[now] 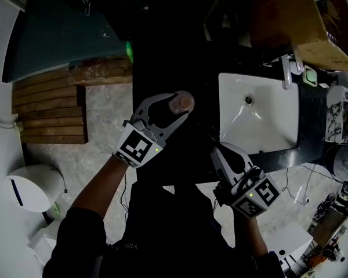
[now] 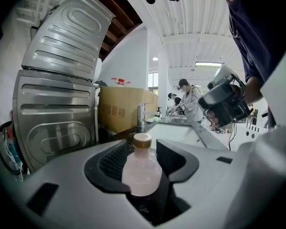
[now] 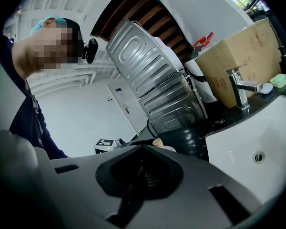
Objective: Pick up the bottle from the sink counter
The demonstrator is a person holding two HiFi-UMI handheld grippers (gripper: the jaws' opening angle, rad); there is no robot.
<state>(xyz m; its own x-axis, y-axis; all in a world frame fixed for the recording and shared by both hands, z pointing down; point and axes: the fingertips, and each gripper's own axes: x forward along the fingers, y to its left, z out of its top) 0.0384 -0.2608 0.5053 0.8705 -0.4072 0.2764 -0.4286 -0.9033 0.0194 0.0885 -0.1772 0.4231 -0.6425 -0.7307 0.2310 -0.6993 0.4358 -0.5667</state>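
Left gripper: jaws spread wide, pretty much a full fork around the bottle.
What's in it: the bottle stands upright right in the gap. In the left gripper view there's dark space between it and the jaw on the right side. The ribbed pad on the other side sits just beside it, and I can't say for sure whether it brushes it. Doesn't look squeezed, so no actual grip.
Right gripper: jaws are together, tips meeting in a point, nothing between them. It hangs near the front edge of the sink, apart from the bottle.
Bottle: pale pink body, tan cap, sitting on the dark counter to the left of the white basin. From the head view you mostly see the cap poking out between the left jaws. Its cap also peeks just over the right gripper's closed tips in that gripper's view.
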